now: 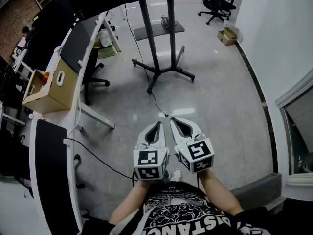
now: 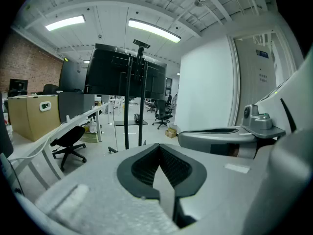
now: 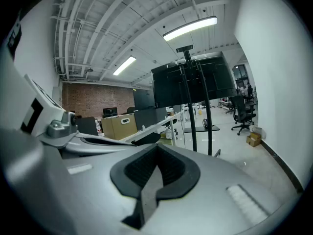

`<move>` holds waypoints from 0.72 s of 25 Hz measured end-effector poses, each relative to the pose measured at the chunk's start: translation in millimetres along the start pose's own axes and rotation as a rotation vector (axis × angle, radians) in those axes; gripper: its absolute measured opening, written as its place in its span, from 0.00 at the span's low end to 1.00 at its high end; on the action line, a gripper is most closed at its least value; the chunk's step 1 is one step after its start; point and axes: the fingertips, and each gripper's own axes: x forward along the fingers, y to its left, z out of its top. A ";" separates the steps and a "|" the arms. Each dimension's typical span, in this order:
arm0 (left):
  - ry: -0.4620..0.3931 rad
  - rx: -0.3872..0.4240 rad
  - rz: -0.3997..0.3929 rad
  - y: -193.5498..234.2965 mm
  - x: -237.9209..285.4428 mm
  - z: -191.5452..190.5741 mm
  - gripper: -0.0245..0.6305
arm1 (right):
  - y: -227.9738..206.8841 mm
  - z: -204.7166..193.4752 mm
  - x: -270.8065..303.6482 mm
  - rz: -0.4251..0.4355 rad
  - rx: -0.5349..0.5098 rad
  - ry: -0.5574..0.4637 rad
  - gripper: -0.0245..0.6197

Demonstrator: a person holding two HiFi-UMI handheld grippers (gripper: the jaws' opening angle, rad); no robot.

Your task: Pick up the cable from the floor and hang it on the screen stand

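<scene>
While the left gripper (image 1: 157, 125) and right gripper (image 1: 174, 121) are hanging shut and empty, the cable (image 1: 159, 105) is lying untouched.
Being so thin and flat, it's probably slipping any sloppy pinch.

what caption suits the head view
Shut left claw and right claw face the screen stand, cable on the floor.

"DISTANC" across the black shirt (image 1: 182, 215)

grippers 2: left gripper (image 1: 157, 126), right gripper (image 1: 174, 122) | screen stand (image 1: 159, 72) 1 | office chairs 2: near chair (image 1: 93, 75), far chair (image 1: 217, 3) | cardboard boxes 2: desk box (image 1: 51, 89), floor box (image 1: 228, 35) | floor cables 2: stand cable (image 1: 157, 104), desk cable (image 1: 100, 161)
</scene>
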 end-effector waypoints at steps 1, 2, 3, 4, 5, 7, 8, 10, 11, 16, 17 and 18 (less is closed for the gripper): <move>-0.007 0.000 0.004 1.4 2.0 3.0 0.04 | -1.7 1.5 2.0 -0.002 0.000 0.000 0.04; -0.012 0.000 0.007 2.7 4.0 5.1 0.04 | -3.2 3.1 3.9 -0.004 0.000 -0.001 0.05; -0.012 0.000 0.008 3.8 6.0 5.1 0.04 | -4.3 5.1 5.8 -0.006 0.001 -0.002 0.04; -0.008 -0.001 0.007 4.7 7.9 3.4 0.04 | -4.9 6.8 7.6 -0.007 0.001 -0.005 0.04; -0.004 -0.002 0.007 5.8 9.5 1.8 0.04 | -5.1 6.5 9.7 -0.006 0.000 -0.004 0.04; 0.003 -0.005 0.005 8.9 12.2 -0.5 0.04 | -4.9 4.1 14.0 -0.002 -0.001 -0.001 0.04; 0.005 -0.006 0.005 10.8 13.5 -1.6 0.04 | -5.1 5.0 16.2 -0.004 -0.001 -0.003 0.04; 0.006 -0.009 0.006 15.9 16.9 -2.0 0.04 | -6.9 5.1 22.0 -0.010 0.001 -0.007 0.05; 0.006 -0.012 0.008 19.3 19.2 -1.9 0.04 | -7.8 3.2 25.9 -0.011 0.003 -0.003 0.05; 0.011 -0.031 0.010 43.2 37.4 -1.5 0.04 | -9.5 0.7 54.5 -0.011 -0.007 0.019 0.05; 0.016 -0.035 0.007 48.4 43.0 -1.9 0.04 | -10.1 -1.3 62.2 -0.010 -0.008 0.028 0.05; 0.022 -0.038 0.003 53.7 49.4 -2.3 0.04 | -11.4 -3.2 70.4 -0.011 -0.008 0.037 0.05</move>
